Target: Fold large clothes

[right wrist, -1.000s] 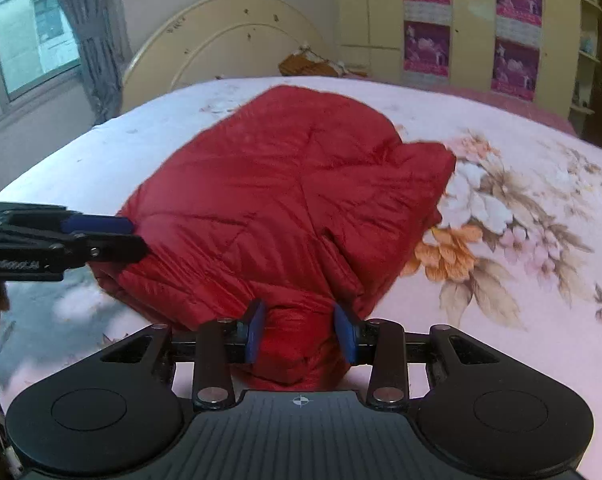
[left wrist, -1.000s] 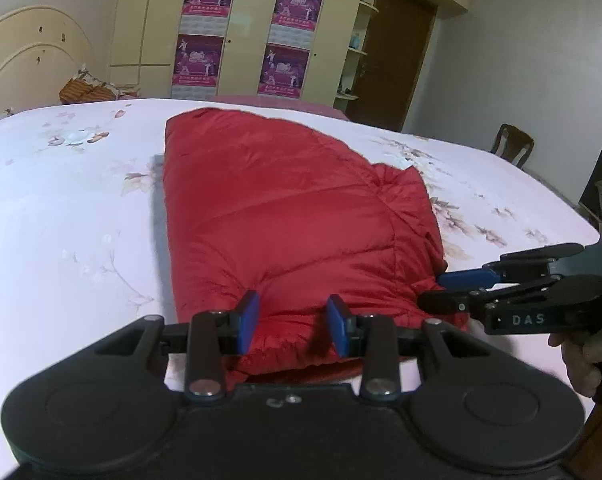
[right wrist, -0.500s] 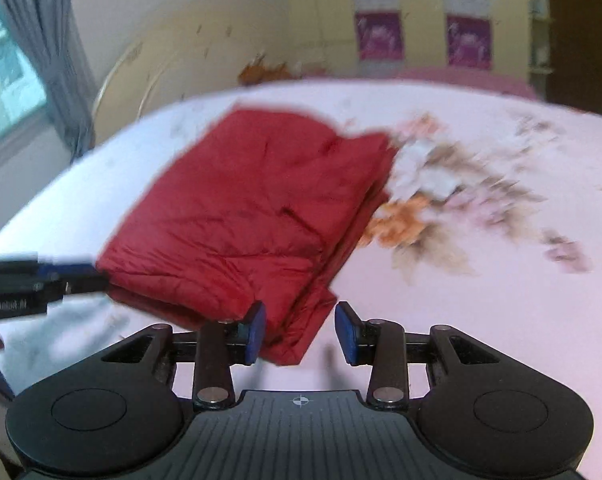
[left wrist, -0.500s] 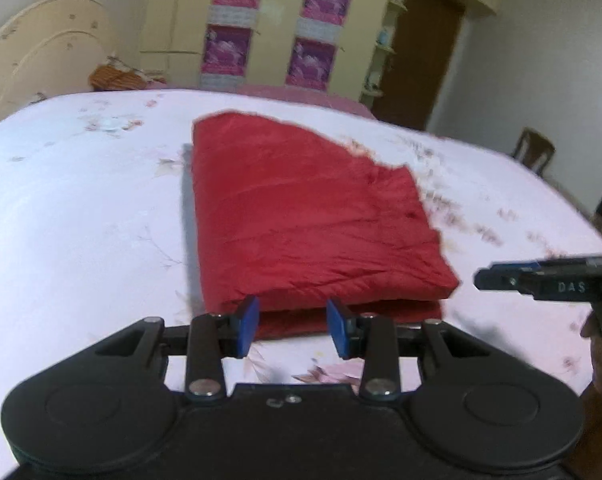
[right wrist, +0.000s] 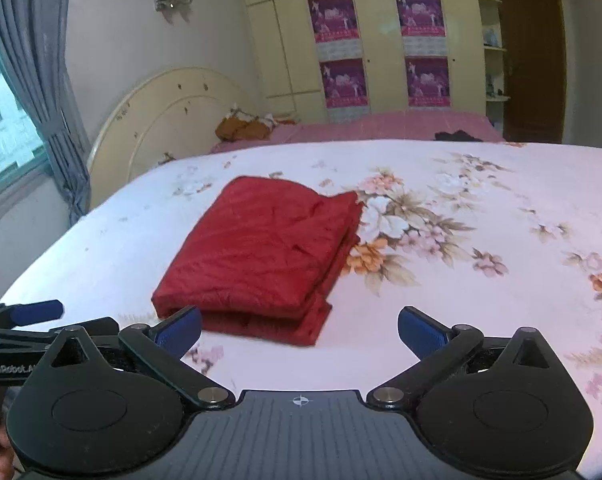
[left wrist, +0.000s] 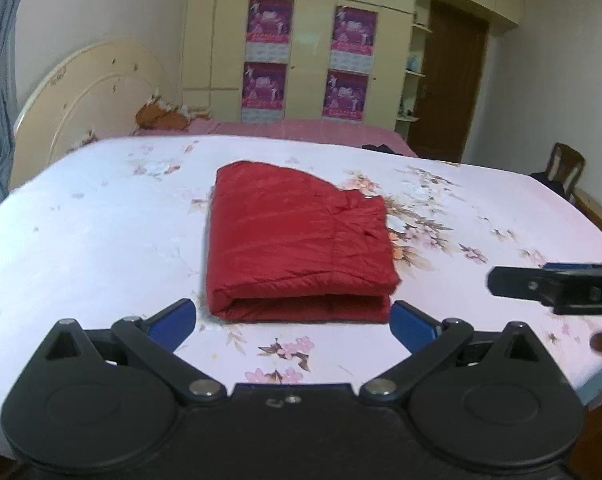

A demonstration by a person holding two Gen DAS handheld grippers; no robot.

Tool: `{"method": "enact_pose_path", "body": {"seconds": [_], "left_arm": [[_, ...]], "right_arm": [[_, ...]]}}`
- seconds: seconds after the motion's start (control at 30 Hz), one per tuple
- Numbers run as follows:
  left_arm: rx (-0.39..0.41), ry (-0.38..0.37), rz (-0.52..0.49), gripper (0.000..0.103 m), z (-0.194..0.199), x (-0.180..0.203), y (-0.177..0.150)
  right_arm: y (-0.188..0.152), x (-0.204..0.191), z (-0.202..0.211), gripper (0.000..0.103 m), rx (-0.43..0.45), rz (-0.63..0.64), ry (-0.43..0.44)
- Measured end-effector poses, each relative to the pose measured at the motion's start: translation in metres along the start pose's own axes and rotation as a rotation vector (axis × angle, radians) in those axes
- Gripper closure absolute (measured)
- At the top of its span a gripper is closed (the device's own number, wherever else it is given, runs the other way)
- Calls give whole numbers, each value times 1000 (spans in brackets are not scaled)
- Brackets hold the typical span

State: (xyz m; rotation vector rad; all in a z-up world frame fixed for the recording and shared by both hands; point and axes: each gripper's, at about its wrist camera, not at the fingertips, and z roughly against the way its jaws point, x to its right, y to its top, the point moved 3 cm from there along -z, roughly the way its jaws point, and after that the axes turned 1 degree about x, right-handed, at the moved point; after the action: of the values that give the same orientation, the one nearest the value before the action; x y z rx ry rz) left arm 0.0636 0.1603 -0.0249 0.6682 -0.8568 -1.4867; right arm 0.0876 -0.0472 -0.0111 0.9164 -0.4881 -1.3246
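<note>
A red padded jacket (left wrist: 297,240) lies folded into a neat rectangle on the floral bed sheet (left wrist: 101,248); it also shows in the right wrist view (right wrist: 265,252). My left gripper (left wrist: 293,326) is open and empty, held back just short of the jacket's near edge. My right gripper (right wrist: 299,330) is open and empty, also drawn back from the jacket's near corner. The right gripper shows at the right edge of the left wrist view (left wrist: 557,286), and the left gripper shows at the lower left of the right wrist view (right wrist: 25,316).
A cream headboard (right wrist: 169,120) stands at the bed's far left. Wardrobes with purple posters (left wrist: 309,64) line the back wall beside a brown door (left wrist: 449,80). A wooden chair (left wrist: 565,172) is at the right. A curtained window (right wrist: 17,92) is on the left.
Both grippers let go of the red jacket, opened wide and pulled back and up. The jacket now lies flat and folded on the bed.
</note>
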Motion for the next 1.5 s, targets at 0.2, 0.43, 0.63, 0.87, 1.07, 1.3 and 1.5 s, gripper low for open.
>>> {"method": "enact_pose_path", "body": {"seconds": [0.2,0.43,0.63,0.87,1.07,1.3,1.5], "left_arm": [[20,12,4,0,27,7,-11],[41,12,4,0,41,11,-15],[60,12,6,0,47,12,-14],[75,5,8,0,50,10,-13],[81,-5,22,0,52,8,-14],[84,-3,22,0,53,8,-13],[84,-4,17,0,52,9,-13]], "right_arm": [[-21,-9,17,0,-30,36,-95],[-37,-13,39,0,-24,29,-91],[-31,-14,54,0,16,23,-101],[-33,-15,60,0,25,38,-118],[-33,-16,62,0,24,44,-114],[-33,-15,64,0,30,48,-110],[-32,-14,65,0,29,47,-110]]}}
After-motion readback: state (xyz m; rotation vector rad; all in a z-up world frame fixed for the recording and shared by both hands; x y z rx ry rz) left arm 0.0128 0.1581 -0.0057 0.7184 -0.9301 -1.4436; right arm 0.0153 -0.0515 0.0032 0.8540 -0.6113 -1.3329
